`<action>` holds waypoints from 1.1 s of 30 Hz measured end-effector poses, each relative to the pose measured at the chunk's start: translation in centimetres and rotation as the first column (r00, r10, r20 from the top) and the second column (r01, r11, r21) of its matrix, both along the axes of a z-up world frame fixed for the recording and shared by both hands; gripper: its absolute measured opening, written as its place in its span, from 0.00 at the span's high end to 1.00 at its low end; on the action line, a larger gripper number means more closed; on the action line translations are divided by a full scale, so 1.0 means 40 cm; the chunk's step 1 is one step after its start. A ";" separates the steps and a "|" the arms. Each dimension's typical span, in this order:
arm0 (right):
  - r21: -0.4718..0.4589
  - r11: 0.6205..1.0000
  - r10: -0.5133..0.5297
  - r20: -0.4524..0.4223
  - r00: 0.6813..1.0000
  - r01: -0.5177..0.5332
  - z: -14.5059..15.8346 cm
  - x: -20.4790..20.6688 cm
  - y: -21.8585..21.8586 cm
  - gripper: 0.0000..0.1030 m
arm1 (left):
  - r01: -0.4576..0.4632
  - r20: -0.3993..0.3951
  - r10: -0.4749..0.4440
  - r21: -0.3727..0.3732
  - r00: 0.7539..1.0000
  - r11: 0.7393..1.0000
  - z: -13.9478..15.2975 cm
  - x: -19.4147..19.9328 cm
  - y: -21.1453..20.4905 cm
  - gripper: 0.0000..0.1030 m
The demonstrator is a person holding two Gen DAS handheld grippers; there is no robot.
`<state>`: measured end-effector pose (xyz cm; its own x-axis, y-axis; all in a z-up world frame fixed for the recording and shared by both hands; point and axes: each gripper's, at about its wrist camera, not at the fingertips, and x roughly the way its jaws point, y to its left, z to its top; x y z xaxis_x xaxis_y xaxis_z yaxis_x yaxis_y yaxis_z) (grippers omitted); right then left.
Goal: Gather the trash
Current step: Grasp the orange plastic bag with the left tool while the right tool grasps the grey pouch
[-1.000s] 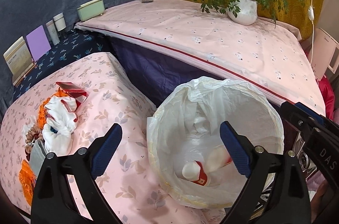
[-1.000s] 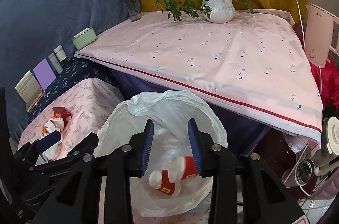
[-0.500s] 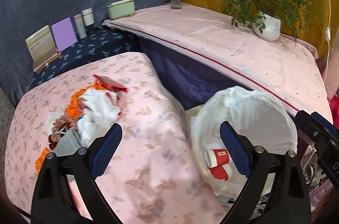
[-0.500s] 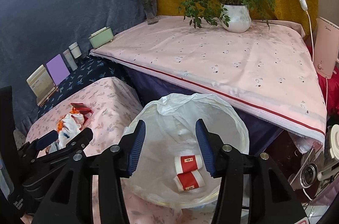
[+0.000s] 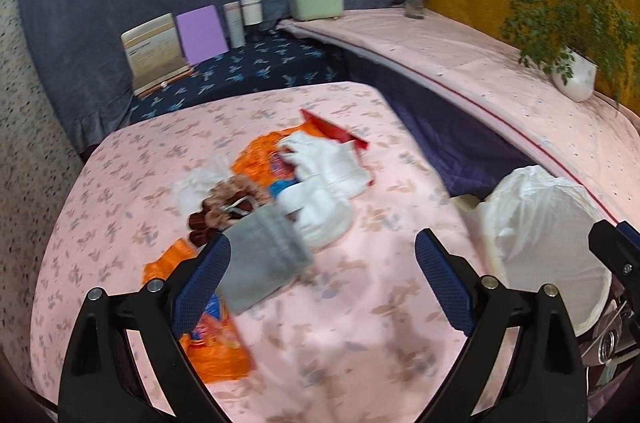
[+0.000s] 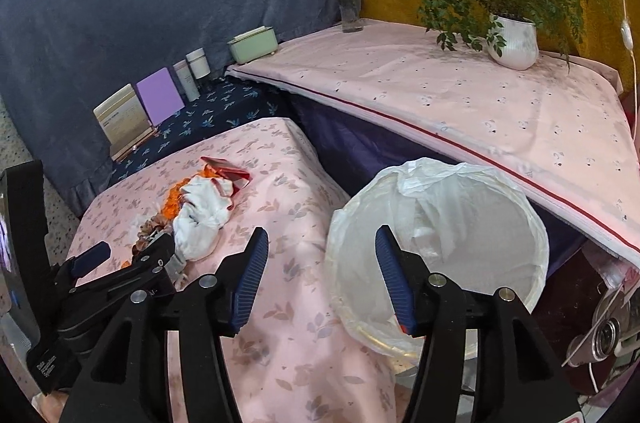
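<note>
A heap of trash lies on the pink floral table (image 5: 360,303): crumpled white tissue (image 5: 324,183), orange wrappers (image 5: 216,351), a red packet (image 5: 332,131), a grey pouch (image 5: 264,263) and brown scraps (image 5: 224,207). My left gripper (image 5: 320,283) is open and empty, low over the table just in front of the heap. The white-lined bin (image 6: 452,243) stands right of the table. My right gripper (image 6: 320,279) is open and empty, above the table edge beside the bin's left rim. The heap (image 6: 200,215) and the left gripper (image 6: 128,255) show in the right wrist view.
A higher pink-covered table (image 6: 480,103) behind the bin carries a potted plant (image 6: 512,39), a flower vase (image 6: 348,7) and a green box (image 6: 254,43). Books and jars (image 5: 200,35) stand on a dark blue floral surface at the back. A camera (image 6: 608,335) lies at lower right.
Both grippers swung left, away from the bin and toward the table. The left one now faces the trash heap. The right gripper's jaws opened wider. The red-and-white cups in the bin are out of sight.
</note>
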<state>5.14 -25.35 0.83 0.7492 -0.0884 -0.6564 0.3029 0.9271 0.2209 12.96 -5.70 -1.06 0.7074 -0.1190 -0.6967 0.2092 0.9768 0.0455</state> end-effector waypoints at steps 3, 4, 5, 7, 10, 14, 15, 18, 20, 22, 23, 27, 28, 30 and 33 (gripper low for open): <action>-0.003 1.000 0.031 -0.008 0.999 -0.031 -0.009 0.010 0.045 0.46 | -0.036 -0.016 0.036 -0.003 0.999 0.999 -0.011 0.003 0.052 0.13; -0.004 0.999 0.042 -0.012 0.999 -0.042 -0.013 0.014 0.060 0.46 | -0.048 -0.020 0.048 -0.003 0.999 0.999 -0.016 0.004 0.069 0.13; -0.004 0.999 0.052 -0.015 0.999 -0.052 -0.016 0.018 0.076 0.46 | -0.056 -0.022 0.056 -0.004 0.998 0.998 -0.020 0.005 0.084 0.13; -0.003 0.998 0.069 -0.021 0.997 -0.069 -0.024 0.025 0.102 0.46 | -0.077 -0.029 0.076 -0.001 0.997 0.997 -0.030 0.005 0.116 0.13; -0.005 0.995 0.098 -0.028 0.995 -0.099 -0.037 0.032 0.144 0.44 | -0.105 -0.040 0.105 0.001 0.994 0.994 -0.046 0.006 0.161 0.13; -0.011 0.991 0.129 -0.036 0.991 -0.130 -0.050 0.044 0.189 0.42 | -0.145 -0.066 0.145 0.002 0.987 0.989 -0.077 0.009 0.219 0.13; -0.013 0.990 0.137 -0.038 0.990 -0.137 -0.054 0.048 0.202 0.42 | -0.152 -0.074 0.152 0.003 0.986 0.988 -0.087 0.010 0.232 0.13; -0.012 0.988 0.155 -0.048 0.987 -0.156 -0.068 0.060 0.231 0.41 | -0.177 -0.104 0.176 0.001 0.979 0.984 -0.120 0.009 0.268 0.13; -0.012 0.986 0.166 -0.057 0.985 -0.167 -0.080 0.070 0.247 0.41 | -0.193 -0.135 0.191 -0.006 0.972 0.981 -0.148 0.010 0.294 0.13; -0.010 0.984 0.178 -0.068 0.982 -0.179 -0.093 0.081 0.265 0.41 | -0.204 -0.171 0.199 -0.011 0.965 0.979 -0.175 0.012 0.317 0.13; -0.008 0.983 0.185 -0.073 0.980 -0.186 -0.100 0.088 0.273 0.41 | -0.211 -0.186 0.205 -0.014 0.961 0.977 -0.190 0.013 0.327 0.13; -0.001 0.977 0.214 -0.093 0.972 -0.215 -0.127 0.119 0.310 0.41 | -0.222 -0.249 0.210 -0.020 0.945 0.975 -0.241 0.030 0.352 0.13; -0.001 0.975 0.221 -0.095 0.971 -0.222 -0.133 0.128 0.319 0.41 | -0.221 -0.260 0.207 -0.026 0.943 0.975 -0.249 0.033 0.356 0.13; -0.002 0.972 0.235 -0.101 0.967 -0.236 -0.144 0.145 0.336 0.41 | -0.220 -0.280 0.199 -0.046 0.939 0.974 -0.262 0.041 0.364 0.16; 0.002 0.968 0.251 -0.107 0.962 -0.252 -0.160 0.176 0.355 0.41 | -0.207 -0.260 0.188 -0.046 0.947 0.977 -0.258 0.045 0.363 0.40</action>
<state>12.17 -11.14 -5.55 0.6748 0.0859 -0.7330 0.0809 0.9786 0.1891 14.77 8.83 -11.39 0.5232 -0.0507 -0.8507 0.0072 0.9985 -0.0551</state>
